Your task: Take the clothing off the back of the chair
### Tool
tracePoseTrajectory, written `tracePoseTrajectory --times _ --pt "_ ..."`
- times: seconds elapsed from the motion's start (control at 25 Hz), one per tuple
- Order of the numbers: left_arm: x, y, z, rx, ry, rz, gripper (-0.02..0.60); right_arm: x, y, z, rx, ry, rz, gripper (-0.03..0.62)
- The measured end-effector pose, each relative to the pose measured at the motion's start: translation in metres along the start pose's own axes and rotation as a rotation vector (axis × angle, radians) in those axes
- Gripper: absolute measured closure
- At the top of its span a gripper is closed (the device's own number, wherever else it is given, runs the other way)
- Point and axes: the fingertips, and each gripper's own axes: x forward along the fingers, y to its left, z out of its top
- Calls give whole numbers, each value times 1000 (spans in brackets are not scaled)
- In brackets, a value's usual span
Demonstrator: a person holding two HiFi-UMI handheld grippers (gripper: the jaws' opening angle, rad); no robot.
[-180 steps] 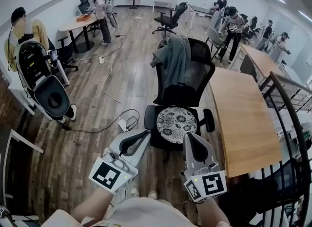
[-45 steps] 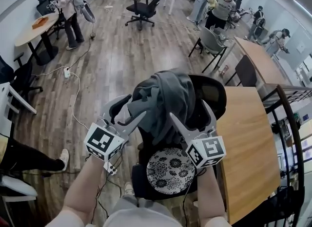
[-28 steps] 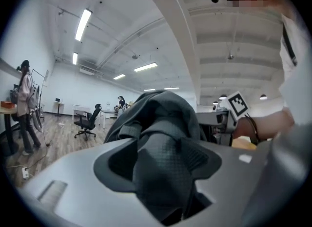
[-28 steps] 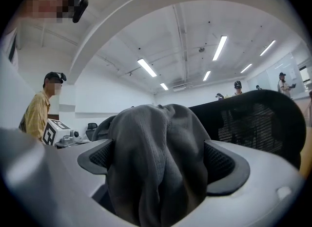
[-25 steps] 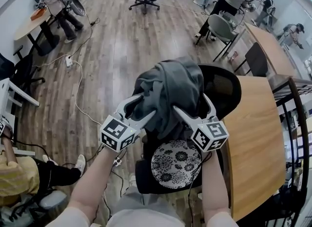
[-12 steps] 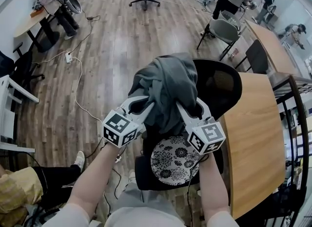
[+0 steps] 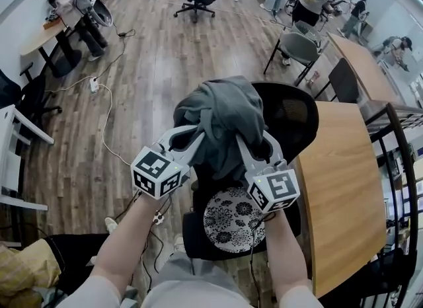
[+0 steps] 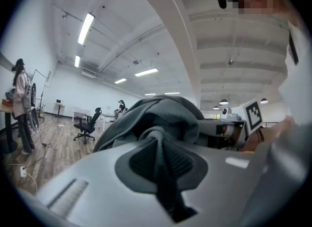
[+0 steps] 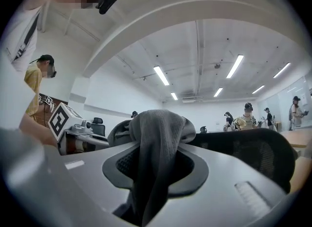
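Note:
A grey garment hangs over the back of a black mesh office chair. My left gripper grips its left side, and in the left gripper view the jaws are closing with a fold of grey cloth pinched between them. My right gripper holds the garment's right side. In the right gripper view its jaws are closing on a thick bunch of grey fabric, with the chair back just to the right.
The chair's seat carries a black-and-white patterned cushion. A wooden table stands to the right, beside a black railing. A cable and power strip lie on the wood floor at left. Other chairs and people stand farther off.
Both grippers' jaws went from wide open around the garment to pinched on it. Both hands have risen a little, bunching the cloth upward on the chair back.

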Motion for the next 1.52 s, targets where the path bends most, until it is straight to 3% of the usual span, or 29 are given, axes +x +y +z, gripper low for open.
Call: tracePoseTrajectory --times 0.64,1.12,1.52 --pt "-68 -53 134 145 -186 -43 555 -52 43 143 -28 -200 -2 471" --pt "-113 -134 221 221 -308 -111 554 -137 62 241 -127 -305 -81 470" --pt "-116 -210 247 270 -356 -243 554 -217 51 266 -134 -342 -155 470"
